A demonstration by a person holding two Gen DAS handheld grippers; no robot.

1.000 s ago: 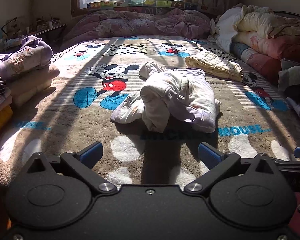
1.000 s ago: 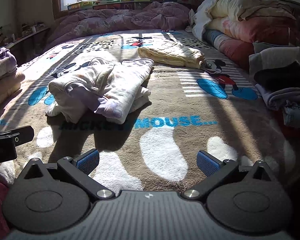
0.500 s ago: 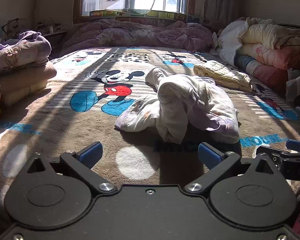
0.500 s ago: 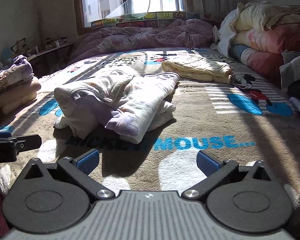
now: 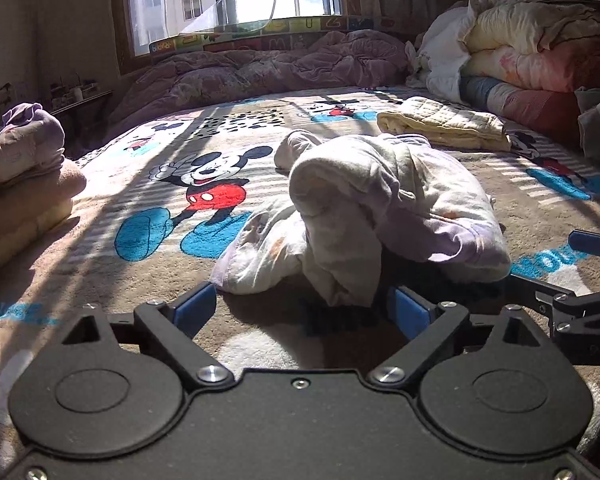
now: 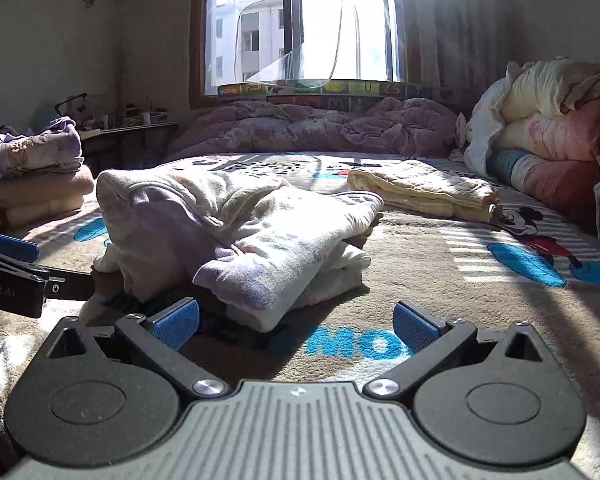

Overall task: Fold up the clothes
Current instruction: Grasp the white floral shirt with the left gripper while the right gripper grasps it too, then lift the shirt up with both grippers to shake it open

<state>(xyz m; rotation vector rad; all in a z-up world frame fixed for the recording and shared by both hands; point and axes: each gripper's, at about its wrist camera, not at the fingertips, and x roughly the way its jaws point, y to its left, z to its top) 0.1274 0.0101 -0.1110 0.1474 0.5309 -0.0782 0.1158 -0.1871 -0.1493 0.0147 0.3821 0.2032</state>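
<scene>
- Right in the middle of the bed (image 5: 100, 280), on the cartoon-mouse blanket, sits the crumpled garment (image 5: 380, 208), a white and pale-lilac heap that hasn't been spread out yet.
- Left claw (image 5: 304, 312) has just been closing a bit, but the pads aren't pressing on anything. A drooping fold of the garment hangs just ahead of the gap, so I'd call it open with nothing gripped.
- Right claw (image 6: 296, 322) is spread wide and empty too, with the near lilac corner of the garment (image 6: 236, 240) just in front of it.
- Biggest risk, I reckon: the heap is bunched in layers, so a pinch here could catch several at once, or only a sleeve. Lift that and the whole lump comes up twisted instead of opening flat.
- Both claws are aimed at the near edge close together, and the other claw's finger shows in each view, so they could bump or grab the same fold.
- Blanket pile is fluffy, and a low pinch might snag it along with the cloth.
- Hard shadows hide the hem, so picking the true edge is guesswork.
</scene>
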